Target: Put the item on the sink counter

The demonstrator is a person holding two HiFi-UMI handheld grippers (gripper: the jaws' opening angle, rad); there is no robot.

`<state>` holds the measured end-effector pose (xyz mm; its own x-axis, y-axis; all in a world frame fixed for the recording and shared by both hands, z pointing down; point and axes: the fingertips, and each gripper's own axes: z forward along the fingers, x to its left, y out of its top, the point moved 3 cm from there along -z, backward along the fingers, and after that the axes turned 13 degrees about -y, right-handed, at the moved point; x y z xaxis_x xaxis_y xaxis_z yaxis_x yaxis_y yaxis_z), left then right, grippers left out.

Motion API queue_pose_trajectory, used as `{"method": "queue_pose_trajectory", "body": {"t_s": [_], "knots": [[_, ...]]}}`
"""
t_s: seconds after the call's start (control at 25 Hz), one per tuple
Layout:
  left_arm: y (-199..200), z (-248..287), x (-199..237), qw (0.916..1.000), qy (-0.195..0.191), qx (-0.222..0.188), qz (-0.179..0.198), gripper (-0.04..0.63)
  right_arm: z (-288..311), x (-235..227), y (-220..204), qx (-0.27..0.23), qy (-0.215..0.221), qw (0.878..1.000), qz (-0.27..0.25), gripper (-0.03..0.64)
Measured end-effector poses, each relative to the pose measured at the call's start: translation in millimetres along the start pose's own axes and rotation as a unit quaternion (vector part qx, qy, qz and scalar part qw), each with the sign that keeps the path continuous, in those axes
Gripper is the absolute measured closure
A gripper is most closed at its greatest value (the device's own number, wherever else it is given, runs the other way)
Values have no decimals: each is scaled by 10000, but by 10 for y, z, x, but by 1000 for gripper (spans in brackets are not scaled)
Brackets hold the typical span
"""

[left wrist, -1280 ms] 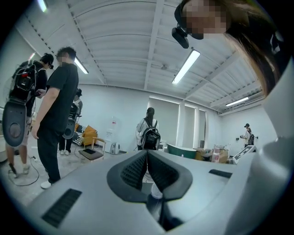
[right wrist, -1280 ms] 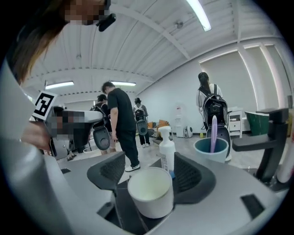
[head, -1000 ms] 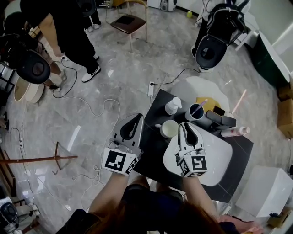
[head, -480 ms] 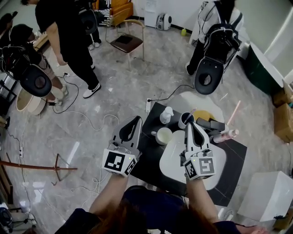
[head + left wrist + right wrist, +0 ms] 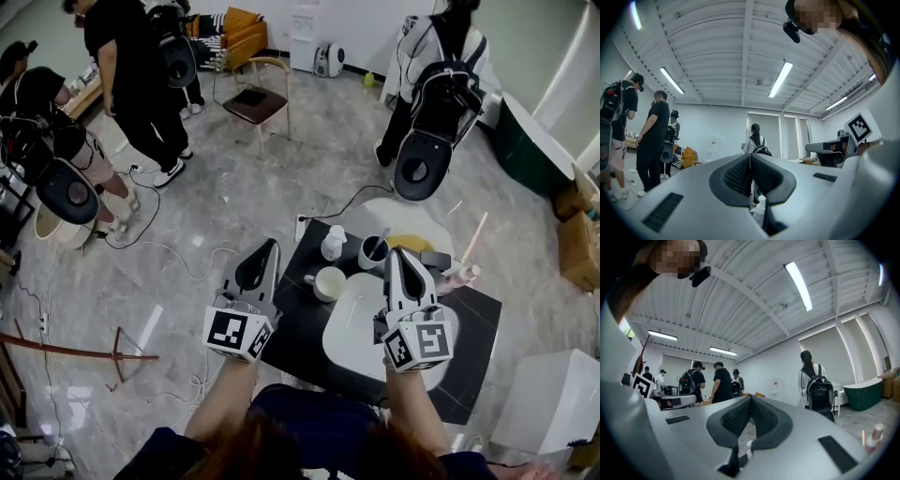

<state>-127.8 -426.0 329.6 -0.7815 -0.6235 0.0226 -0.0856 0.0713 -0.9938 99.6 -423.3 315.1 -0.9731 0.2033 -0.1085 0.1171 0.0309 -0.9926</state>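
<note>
A black sink counter holds a white basin. Along its far side stand a white mug, a white pump bottle, a dark cup with a toothbrush and a pink tube. My right gripper hovers over the basin's far rim, shut with nothing between its pads. My left gripper hangs over the counter's left edge, also shut and empty. In the left gripper view the pads meet, and the pump bottle shows below them. Both gripper views point up at the room.
A yellow thing and a black device lie behind the cup. Cables and a power strip run over the grey floor. Several people stand at the back with gear, near a chair. A white box sits at the right.
The head view has tilted up and shows more of the room. Both grippers have tipped upward over the counter. The right gripper's jaws have come together, empty.
</note>
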Motion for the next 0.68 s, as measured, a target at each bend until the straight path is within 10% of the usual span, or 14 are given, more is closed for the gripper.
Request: {"method": "queue_pose_trajectory", "body": {"t_s": [0.68], "knots": [[-19, 4, -45, 10000, -4, -5, 39, 572, -48, -71, 14, 41, -104, 9999, 47, 601]]}}
